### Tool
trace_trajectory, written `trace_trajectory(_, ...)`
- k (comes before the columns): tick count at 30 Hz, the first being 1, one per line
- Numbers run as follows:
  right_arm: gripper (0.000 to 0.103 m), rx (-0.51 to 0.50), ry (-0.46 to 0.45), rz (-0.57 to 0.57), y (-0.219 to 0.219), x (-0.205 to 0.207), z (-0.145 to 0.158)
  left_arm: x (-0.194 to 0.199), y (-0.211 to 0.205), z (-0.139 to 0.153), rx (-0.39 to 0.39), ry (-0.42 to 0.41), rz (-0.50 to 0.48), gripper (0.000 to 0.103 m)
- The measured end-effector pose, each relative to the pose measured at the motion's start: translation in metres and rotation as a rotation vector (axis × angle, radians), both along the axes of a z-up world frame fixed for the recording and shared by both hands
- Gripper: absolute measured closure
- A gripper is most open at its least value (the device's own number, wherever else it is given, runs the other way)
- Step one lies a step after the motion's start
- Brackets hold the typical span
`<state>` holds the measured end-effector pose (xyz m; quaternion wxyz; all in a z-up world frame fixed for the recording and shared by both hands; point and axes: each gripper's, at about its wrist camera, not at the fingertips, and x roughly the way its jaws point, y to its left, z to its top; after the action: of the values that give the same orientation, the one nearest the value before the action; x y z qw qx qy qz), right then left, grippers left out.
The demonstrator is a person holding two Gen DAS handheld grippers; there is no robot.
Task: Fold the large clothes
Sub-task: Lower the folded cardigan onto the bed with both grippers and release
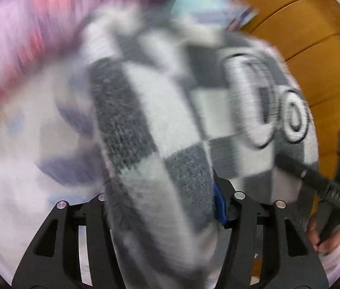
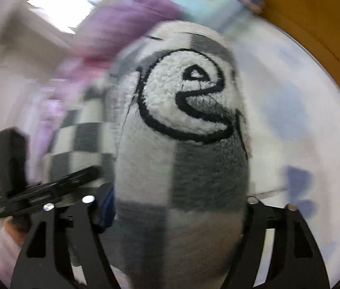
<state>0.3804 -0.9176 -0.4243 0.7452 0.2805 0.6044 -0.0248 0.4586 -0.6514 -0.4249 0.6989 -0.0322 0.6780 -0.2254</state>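
Observation:
A fuzzy grey-and-white checkered sweater (image 1: 160, 125) with white letters outlined in black fills both views. My left gripper (image 1: 165, 200) is shut on a thick fold of it, held up above the white patterned surface (image 1: 13, 168). My right gripper (image 2: 182, 200) is shut on another fold of the same sweater (image 2: 184, 144), with a letter "e" just ahead of the fingers. The right gripper also shows at the right edge of the left wrist view (image 1: 324, 183), and the left gripper at the left of the right wrist view (image 2: 39, 192). Both views are motion-blurred.
A white sheet with faint blue shapes (image 2: 297, 120) lies under the sweater. A pink and purple cloth (image 1: 25, 24) is at the far left. A pale blue item (image 1: 206, 0) lies behind. A wooden floor (image 1: 314, 36) runs along the right.

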Motion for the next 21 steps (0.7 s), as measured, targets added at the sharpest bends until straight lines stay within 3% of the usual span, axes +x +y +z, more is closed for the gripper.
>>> trace_trajectory(1,0.031,0.066,0.023,0.007,-0.013,-0.005,-0.012,-0.004,-0.005,-0.02,0.036,0.045,0.019,0.046)
trace_trajectory(2,0.031,0.083,0.005,0.044,-0.013,-0.011,-0.009,-0.009,-0.007,-0.023,0.055,0.026,0.017,0.039)
trace_trajectory(4,0.027,-0.002,-0.05,0.126,-0.001,-0.027,0.01,-0.027,-0.001,-0.012,0.102,-0.078,-0.018,0.036)
trace_trajectory(5,0.026,-0.096,-0.062,0.149,0.005,-0.037,0.026,-0.033,0.005,-0.006,0.133,-0.094,-0.02,0.035)
trace_trajectory(9,0.026,-0.215,-0.133,0.089,0.003,-0.064,0.078,-0.045,0.035,0.023,0.324,-0.187,0.024,0.035)
trace_trajectory(10,0.032,-0.225,-0.165,0.083,0.003,-0.069,0.091,-0.046,0.044,0.033,0.348,-0.211,0.038,0.035)
trace_trajectory(11,0.047,-0.23,-0.188,0.089,0.001,-0.069,0.094,-0.046,0.05,0.039,0.351,-0.225,0.055,0.036)
trace_trajectory(12,0.055,-0.25,-0.196,0.107,0.005,-0.069,0.101,-0.046,0.057,0.048,0.327,-0.238,0.081,0.038)
trace_trajectory(14,0.077,-0.292,-0.183,0.159,0.012,-0.053,0.102,-0.045,0.056,0.054,0.21,-0.226,0.092,0.059)
trace_trajectory(16,0.084,-0.278,-0.16,0.205,0.027,-0.04,0.092,-0.042,0.043,0.038,0.161,-0.181,0.075,0.072)
trace_trajectory(17,0.088,-0.321,-0.09,0.219,0.034,-0.029,0.074,-0.041,0.036,0.026,0.159,-0.164,0.068,0.077)
trace_trajectory(19,0.087,-0.409,0.088,0.184,0.034,-0.002,0.014,-0.026,0.018,-0.012,0.174,-0.129,0.062,0.079)
trace_trajectory(21,0.086,-0.416,0.17,0.124,0.024,0.013,-0.022,-0.01,0.004,-0.045,0.142,-0.08,0.078,0.079)
